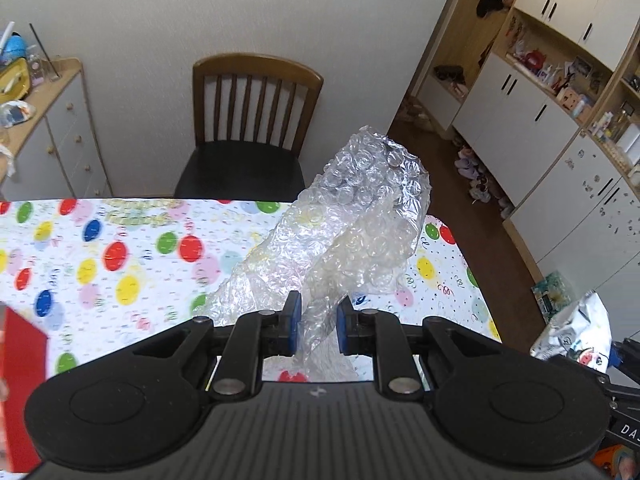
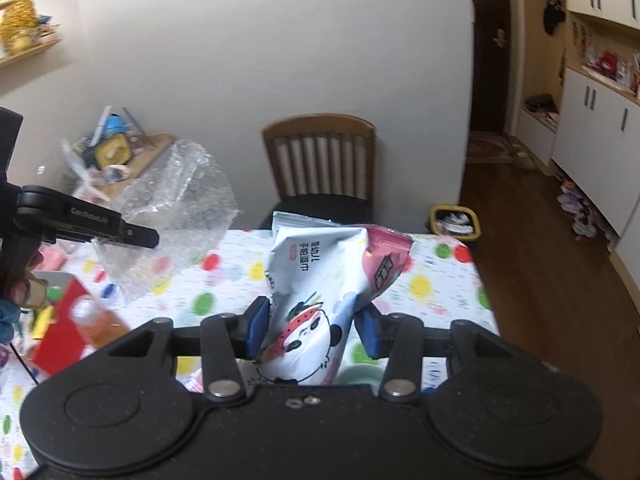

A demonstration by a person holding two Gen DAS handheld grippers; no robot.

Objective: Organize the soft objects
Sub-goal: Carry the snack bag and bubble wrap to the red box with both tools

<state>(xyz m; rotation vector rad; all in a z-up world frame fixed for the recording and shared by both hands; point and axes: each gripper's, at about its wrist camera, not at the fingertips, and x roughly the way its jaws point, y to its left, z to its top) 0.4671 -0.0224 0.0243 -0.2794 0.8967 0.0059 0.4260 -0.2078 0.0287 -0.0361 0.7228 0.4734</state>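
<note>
Balloon-print tablecloth point(image 1: 120, 240) covers the table; both soft items are lifted, none visibly stowed. Left gripper point(image 1: 316, 322) pinches a crumpled clear bubble-wrap sheet point(image 1: 360, 216); right gripper point(image 2: 312, 330) clamps a white-and-pink panda-print wipes pack point(image 2: 320, 280). Near left sits a red box point(image 2: 60, 332), possibly the destination.

Crumpled clear bubble wrap point(image 1: 360, 216), panda-print wipes pack point(image 2: 320, 304), both aloft.

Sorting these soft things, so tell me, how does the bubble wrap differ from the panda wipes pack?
The bubble wrap is clear, crumpled and unprinted; the wipes pack is opaque, puffy and printed with a panda. The left gripper pinches the wrap; the right gripper holds the pack. Both are held above the table.
</note>
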